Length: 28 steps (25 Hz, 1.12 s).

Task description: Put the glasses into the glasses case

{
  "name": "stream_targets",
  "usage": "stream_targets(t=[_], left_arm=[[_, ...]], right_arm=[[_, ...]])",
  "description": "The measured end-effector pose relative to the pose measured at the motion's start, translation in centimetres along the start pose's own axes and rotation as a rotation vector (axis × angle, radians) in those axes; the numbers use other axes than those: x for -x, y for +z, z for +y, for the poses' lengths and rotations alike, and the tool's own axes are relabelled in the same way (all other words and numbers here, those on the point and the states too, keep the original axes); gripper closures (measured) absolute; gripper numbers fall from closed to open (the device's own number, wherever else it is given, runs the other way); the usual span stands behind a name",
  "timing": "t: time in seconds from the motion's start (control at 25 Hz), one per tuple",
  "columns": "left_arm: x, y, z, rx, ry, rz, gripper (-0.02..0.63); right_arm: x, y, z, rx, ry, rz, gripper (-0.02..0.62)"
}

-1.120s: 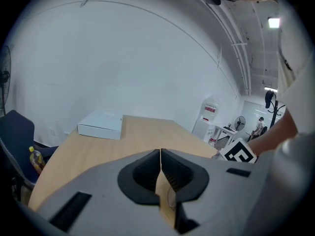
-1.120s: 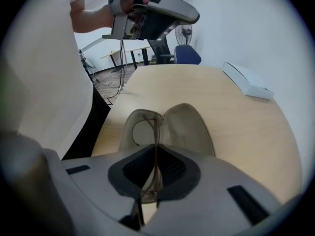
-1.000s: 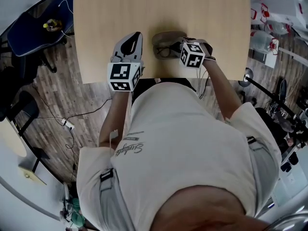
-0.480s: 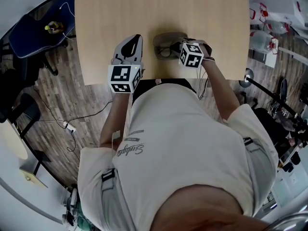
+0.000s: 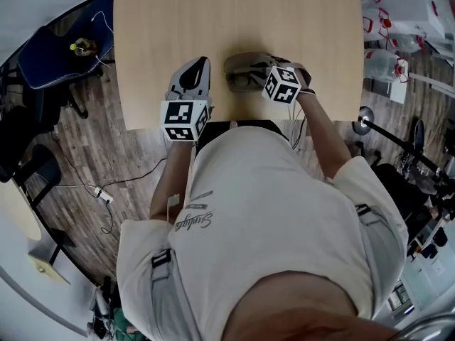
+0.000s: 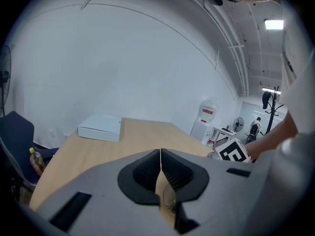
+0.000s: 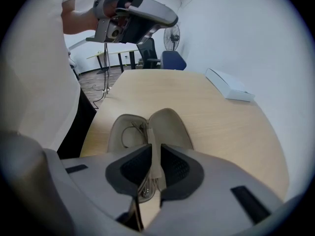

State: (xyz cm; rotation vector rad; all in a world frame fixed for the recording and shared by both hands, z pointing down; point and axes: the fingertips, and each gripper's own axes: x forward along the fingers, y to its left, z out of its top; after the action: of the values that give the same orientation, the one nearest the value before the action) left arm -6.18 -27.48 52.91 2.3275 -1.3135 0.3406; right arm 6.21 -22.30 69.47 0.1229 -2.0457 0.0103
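Observation:
A beige glasses case [image 5: 242, 64] lies open on the wooden table [image 5: 284, 20], close to its near edge. In the right gripper view the case [image 7: 170, 124] shows two halves, with the thin-framed glasses [image 7: 129, 132] lying in the left one. My right gripper [image 7: 154, 151] is shut on the case's middle edge, where the halves meet. In the head view this gripper [image 5: 264, 75] sits at the case's right end. My left gripper [image 5: 201, 62] stands left of the case, apart from it. Its jaws [image 6: 160, 154] are shut with nothing between them.
A flat white box [image 6: 100, 128] lies at the table's far left corner, also seen as the white box [image 7: 230, 90] in the right gripper view. A blue chair [image 5: 53, 55] stands left of the table, and bags and stands [image 5: 387, 55] crowd its right side.
The right gripper and the case edge it holds have shifted very slightly. The left gripper has kept its place.

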Motion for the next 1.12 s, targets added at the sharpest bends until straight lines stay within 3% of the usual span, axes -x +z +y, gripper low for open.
stream_targets(t=[0.24,0.48,1.12], left_arm=[[0.7,0.6,-1.1,-0.014,0.001,-0.016,0.589],[1.2,1.5,-2.1,-0.05,0.004,-0.034,0.589],[3.2,3.7,-3.3,-0.113,0.012,-0.082,0.589]], right_arm=[[2.3,0.3,-0.9,-0.133,-0.084,-0.082,0.567],[5.5,0.3,-2.4,-0.321,-0.198,-0.229,0.597],[17.2,6.4,-4.0,-0.435,-0.444,-0.625,0.599]])
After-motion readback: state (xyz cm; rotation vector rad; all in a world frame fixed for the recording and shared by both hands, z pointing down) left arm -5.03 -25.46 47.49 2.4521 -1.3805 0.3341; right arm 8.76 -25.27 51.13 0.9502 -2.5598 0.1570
